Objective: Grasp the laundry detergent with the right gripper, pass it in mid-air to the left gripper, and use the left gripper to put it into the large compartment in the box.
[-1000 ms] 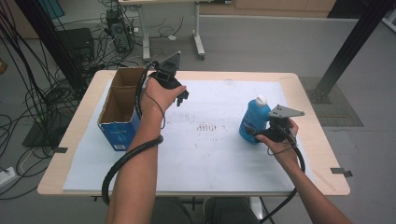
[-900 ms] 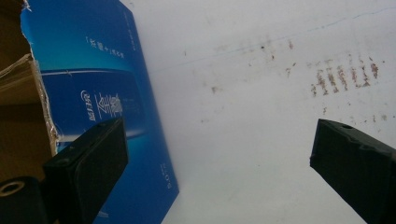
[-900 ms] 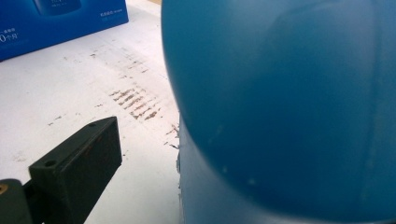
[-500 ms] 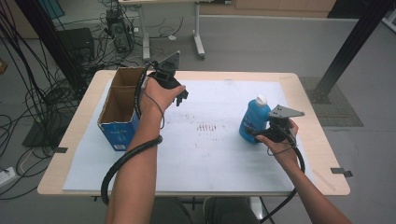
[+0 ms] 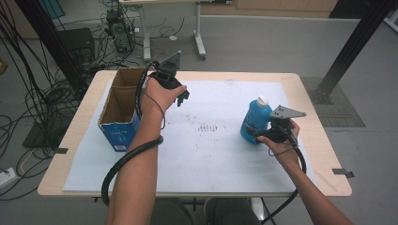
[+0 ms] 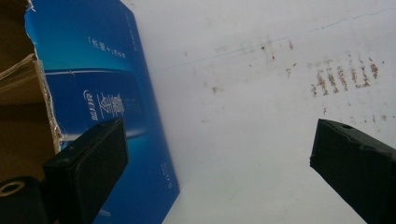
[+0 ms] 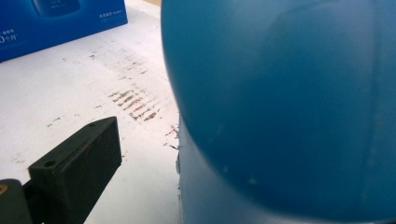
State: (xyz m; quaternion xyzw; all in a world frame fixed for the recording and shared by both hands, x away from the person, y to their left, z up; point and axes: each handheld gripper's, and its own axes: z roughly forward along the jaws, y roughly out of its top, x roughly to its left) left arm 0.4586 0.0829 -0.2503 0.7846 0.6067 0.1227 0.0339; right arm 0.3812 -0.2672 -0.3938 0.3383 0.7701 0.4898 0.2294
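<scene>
Over on your left, the open cardboard box (image 5: 121,112) stands at the left edge of the white sheet (image 5: 211,154), its blue side facing the middle of the table, its long axis running away from you. Your left gripper (image 5: 180,96) hovers just beside the box's far right corner, above the sheet, and in the left gripper view its jaws stand wide apart with nothing between them, one black jaw in front of the box's blue wall, the other out over the stained sheet. Moving across the middle, there's that patch of brown smudges (image 5: 211,127) on the sheet, nothing else in the way. Now to your right: the blue bottle (image 5: 255,121) stands upright with its white cap (image 5: 262,100) on top, near the right side of the sheet and well apart from the box. Your right gripper (image 5: 274,133) is pressed in at the bottle's right side; in the right gripper view the blue body looms right against the camera with one jaw to its left, the other jaw hidden behind it, so I can't tell whether you have it clamped or only bracketed. Here's what counts: the bottle sits at your right gripper's fingers, long axis vertical, and the box lies to its left across the sheet. Your right hand is clearly the nearer one, so I'd say the lift is yours to make there.
</scene>
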